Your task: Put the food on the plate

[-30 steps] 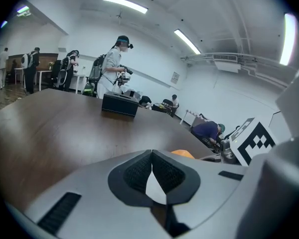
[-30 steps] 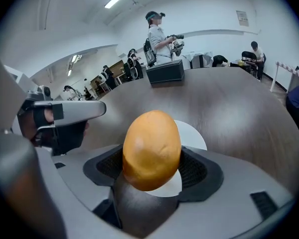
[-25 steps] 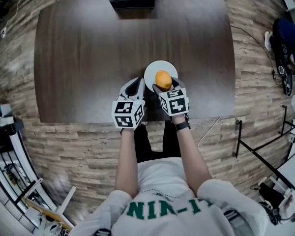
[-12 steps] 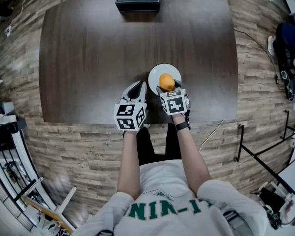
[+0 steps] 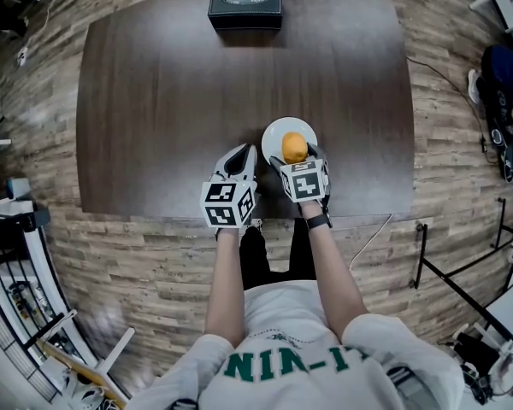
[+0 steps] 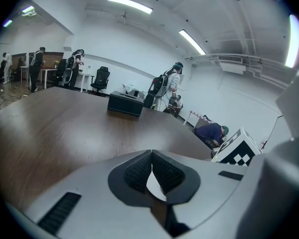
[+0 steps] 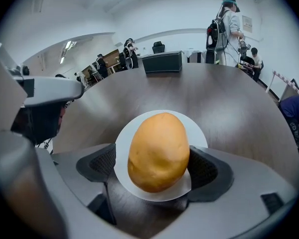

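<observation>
An orange-brown potato (image 5: 294, 148) (image 7: 158, 151) rests on a small white plate (image 5: 274, 135) (image 7: 197, 133) near the front edge of the dark wooden table (image 5: 154, 101). My right gripper (image 5: 295, 158) (image 7: 157, 166) straddles the potato and its jaws are opening. A strip of plate shows between the left pad and the potato, and the right pad stands just off it. My left gripper (image 5: 242, 156) (image 6: 151, 171) lies just left of the plate, low over the table, shut with nothing between its pads.
A black box (image 5: 245, 5) (image 6: 125, 104) (image 7: 162, 62) sits at the table's far edge. The table's front edge runs just behind both grippers. Several people, chairs and desks stand in the room beyond the table.
The right gripper's jaws have spread away from the potato, which now sits on the plate. Both grippers have stayed almost where they were.
</observation>
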The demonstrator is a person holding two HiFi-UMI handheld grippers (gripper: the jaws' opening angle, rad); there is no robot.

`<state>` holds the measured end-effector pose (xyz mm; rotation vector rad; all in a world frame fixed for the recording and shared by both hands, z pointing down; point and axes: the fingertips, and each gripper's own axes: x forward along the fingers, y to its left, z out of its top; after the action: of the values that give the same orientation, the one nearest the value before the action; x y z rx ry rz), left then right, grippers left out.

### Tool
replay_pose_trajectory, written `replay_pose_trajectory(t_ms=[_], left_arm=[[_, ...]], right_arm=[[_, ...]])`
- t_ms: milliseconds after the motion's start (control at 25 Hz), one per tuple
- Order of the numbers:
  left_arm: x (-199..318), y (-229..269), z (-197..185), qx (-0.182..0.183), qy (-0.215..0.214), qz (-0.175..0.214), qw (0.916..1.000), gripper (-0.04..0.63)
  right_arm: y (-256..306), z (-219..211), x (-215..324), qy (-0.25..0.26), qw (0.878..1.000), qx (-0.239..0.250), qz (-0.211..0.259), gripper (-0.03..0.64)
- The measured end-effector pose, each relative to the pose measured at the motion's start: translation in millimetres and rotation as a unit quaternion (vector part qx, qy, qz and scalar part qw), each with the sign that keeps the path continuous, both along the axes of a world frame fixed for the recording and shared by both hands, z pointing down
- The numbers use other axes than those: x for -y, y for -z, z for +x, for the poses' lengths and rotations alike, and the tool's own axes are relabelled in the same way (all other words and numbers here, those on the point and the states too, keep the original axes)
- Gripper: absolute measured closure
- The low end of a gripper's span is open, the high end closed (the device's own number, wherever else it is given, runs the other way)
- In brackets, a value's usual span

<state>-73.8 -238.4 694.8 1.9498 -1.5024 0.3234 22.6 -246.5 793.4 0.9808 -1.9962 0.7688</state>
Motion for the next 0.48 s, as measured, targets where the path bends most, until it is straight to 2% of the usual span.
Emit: replay_pose_trajectory(t_ms=[280,480], left_arm=[[-6.6,-0.1,0.1,0.001,0.000,-0.003,1.0000,0.580],[-9.7,9.6,3.9,-0.003,0.000,0.000,1.0000,0.580]], right_arm=[[14.5,14.7,9.8,-0.034,0.999,0.006,0.029,0.121],[30.0,25.6,8.4,-0.050,0.998,0.017,0.041,0.118]])
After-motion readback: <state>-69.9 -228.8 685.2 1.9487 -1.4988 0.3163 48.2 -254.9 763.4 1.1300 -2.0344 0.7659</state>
